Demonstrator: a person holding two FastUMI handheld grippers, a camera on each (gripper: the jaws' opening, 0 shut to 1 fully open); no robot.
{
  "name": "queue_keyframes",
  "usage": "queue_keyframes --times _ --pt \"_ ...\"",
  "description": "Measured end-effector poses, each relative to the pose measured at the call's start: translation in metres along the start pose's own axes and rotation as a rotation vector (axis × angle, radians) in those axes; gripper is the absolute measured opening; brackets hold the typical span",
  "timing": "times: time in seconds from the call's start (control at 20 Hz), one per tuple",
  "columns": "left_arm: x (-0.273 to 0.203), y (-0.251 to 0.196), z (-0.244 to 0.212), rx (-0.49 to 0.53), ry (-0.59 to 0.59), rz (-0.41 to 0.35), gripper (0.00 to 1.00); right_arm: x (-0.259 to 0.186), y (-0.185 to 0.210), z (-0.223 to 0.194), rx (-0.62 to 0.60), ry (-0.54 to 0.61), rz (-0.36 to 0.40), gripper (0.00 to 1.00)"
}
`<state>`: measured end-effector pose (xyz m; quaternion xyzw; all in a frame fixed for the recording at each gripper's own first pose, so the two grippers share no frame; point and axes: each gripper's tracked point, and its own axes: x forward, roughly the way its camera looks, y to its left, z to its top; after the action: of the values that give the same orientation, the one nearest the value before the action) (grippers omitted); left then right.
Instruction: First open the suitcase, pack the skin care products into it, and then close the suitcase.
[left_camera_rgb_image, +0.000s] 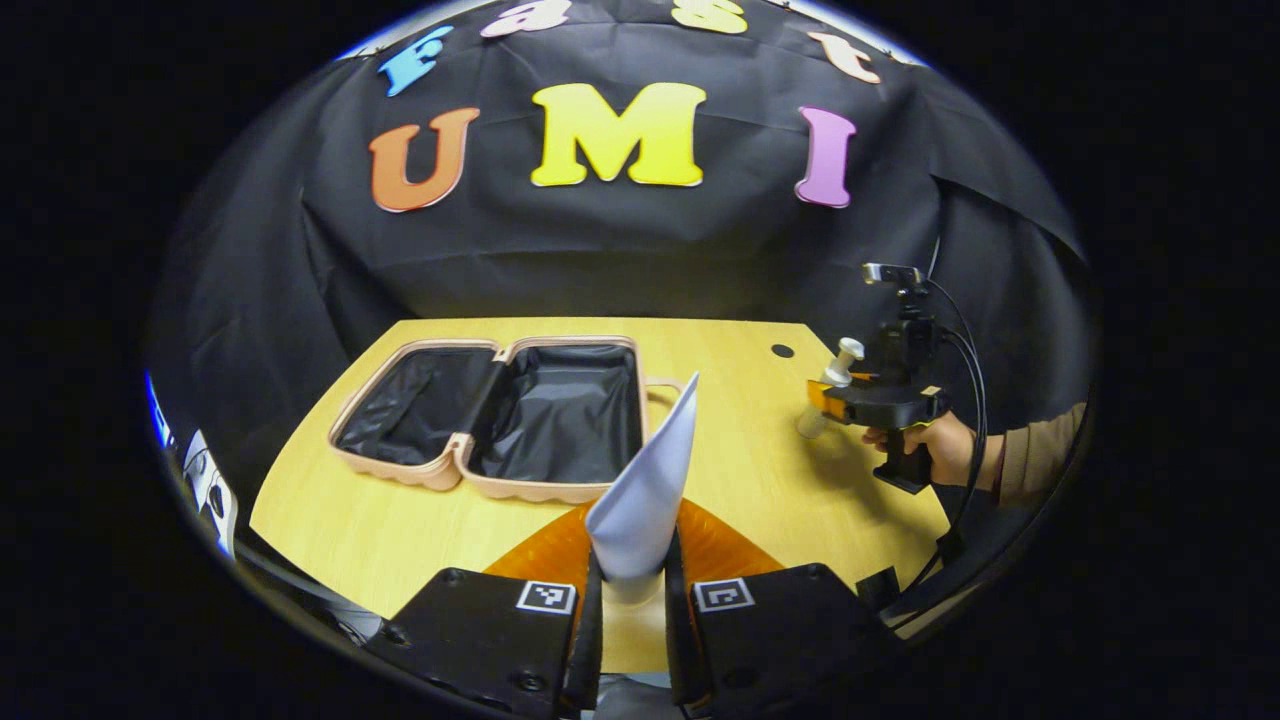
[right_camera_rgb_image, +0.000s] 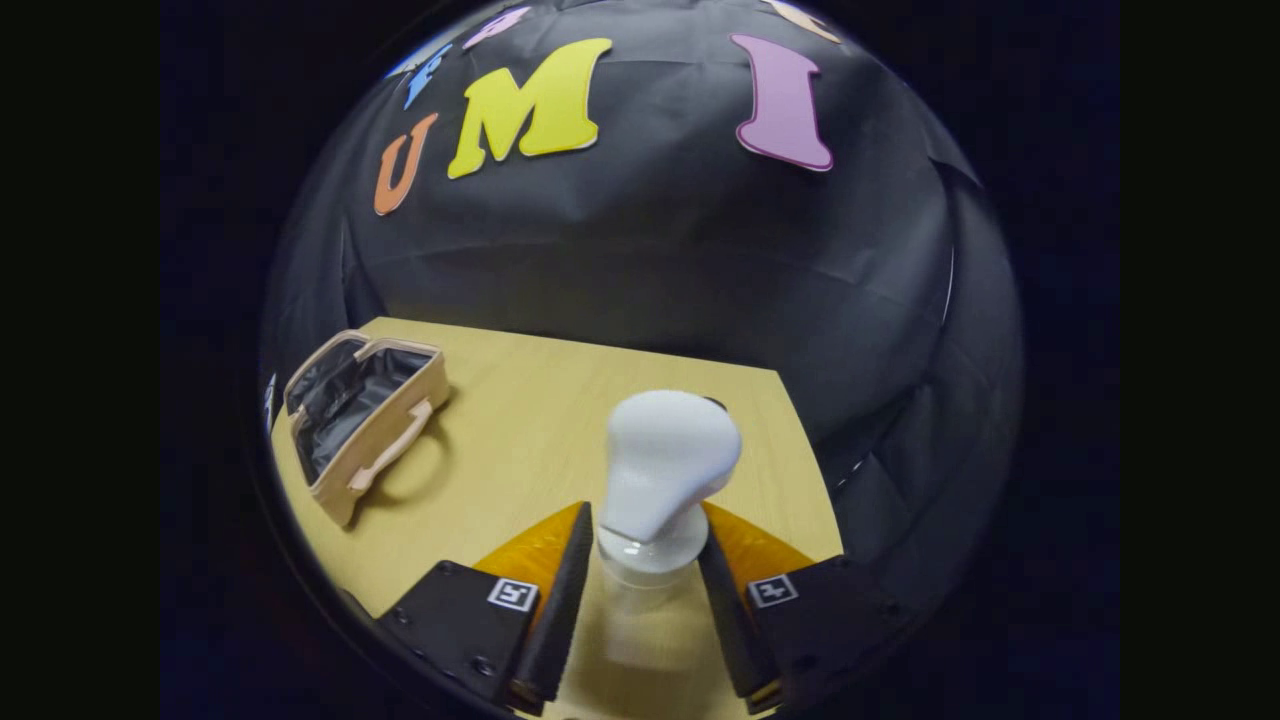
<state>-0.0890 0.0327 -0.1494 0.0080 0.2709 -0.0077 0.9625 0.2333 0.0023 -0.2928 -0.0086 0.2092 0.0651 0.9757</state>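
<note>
So the suitcase (left_camera_rgb_image: 500, 420) is laid open on the table (left_camera_rgb_image: 740, 440). A white tube (left_camera_rgb_image: 645, 490) is clamped upright by the left gripper (left_camera_rgb_image: 632, 590), just beside the suitcase. Over to the right, a clear bottle (right_camera_rgb_image: 655, 500) is pinched at its neck by the right gripper (right_camera_rgb_image: 645, 575).

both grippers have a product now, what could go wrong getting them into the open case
1. The left gripper pinches the white tube only at its lower end, so the tall free end could swing or slip on the way.
2. The right gripper holds the clear bottle just under its white cap; the body hangs below and might slide out.
3. The suitcase lies left of both, so the two may crowd each other over it.
</note>
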Motion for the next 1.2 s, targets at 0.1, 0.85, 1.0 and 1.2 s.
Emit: queue_keyframes --times 0.1,0.85,1.0,1.2 --pt "-0.003 0.02 0.002 -0.008 0.004 0.041 0.29 0.001 0.005 -0.004 -0.006 0.02 0.002 0.53" --pt "0.12 0.132 0.077 0.059 0.059 0.017 0.33 -0.129 0.095 0.01 0.043 0.012 0.068 0.49" --pt "0.16 0.124 0.061 0.063 0.12 -0.058 0.33 -0.15 0.106 0.005 0.088 0.032 0.047 0.48" --pt "0.19 0.113 0.031 0.06 0.228 -0.115 0.29 -0.167 0.121 -0.004 0.086 0.06 0.012 0.49"
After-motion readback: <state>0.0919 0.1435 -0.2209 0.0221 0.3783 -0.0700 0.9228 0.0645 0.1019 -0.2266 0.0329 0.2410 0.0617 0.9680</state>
